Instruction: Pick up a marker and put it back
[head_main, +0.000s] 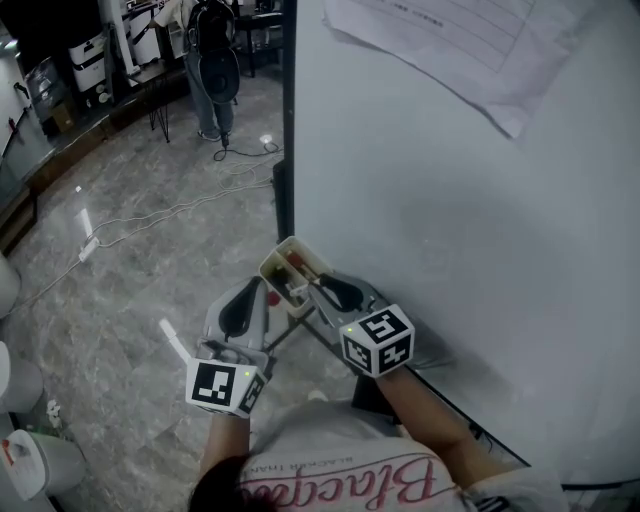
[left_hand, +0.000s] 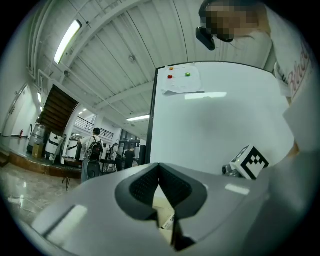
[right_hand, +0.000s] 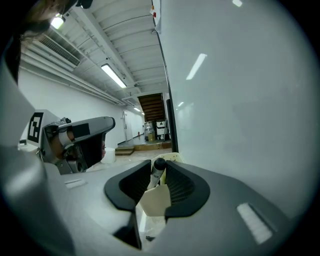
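Our right tongs (right_hand: 159, 164) stand slightly apart around the marker (right_hand: 155, 179), which sits upright between them in the cream holder (right_hand: 154, 201). Our left tongs (left_hand: 159, 170), just beside, are closed and empty. The return looks nearly done; only withdrawing remains.

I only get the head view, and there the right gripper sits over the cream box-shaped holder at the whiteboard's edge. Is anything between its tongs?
Observer: Yes. A white marker with a black cap stands between the tongs of the right gripper, rising from behind the wall of the cream holder.
Operator: And the left tongs?
Observer: On the left gripper the tongs are together, with nothing between them.
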